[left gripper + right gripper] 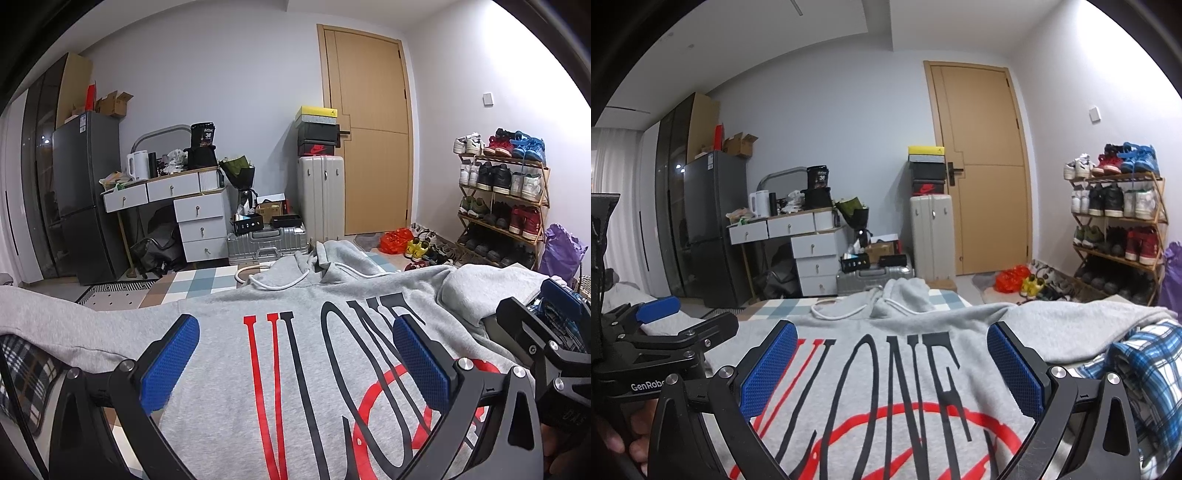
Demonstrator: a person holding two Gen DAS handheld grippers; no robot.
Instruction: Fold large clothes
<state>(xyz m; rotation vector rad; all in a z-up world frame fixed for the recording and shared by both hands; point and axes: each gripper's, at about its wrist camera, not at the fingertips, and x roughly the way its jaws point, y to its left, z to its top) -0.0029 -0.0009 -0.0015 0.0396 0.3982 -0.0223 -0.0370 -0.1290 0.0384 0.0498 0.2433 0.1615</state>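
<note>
Soft grey fleece hoodie [221, 332] spread flat, bold printed letters. Left gripper [295, 354] and right gripper [892, 363] wide open, empty, hovering above.

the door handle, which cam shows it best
The right wrist view. There the dark door handle stands clear against the door, beside the stacked shoe boxes. In the left wrist view only its tip pokes out from behind those boxes.
</note>
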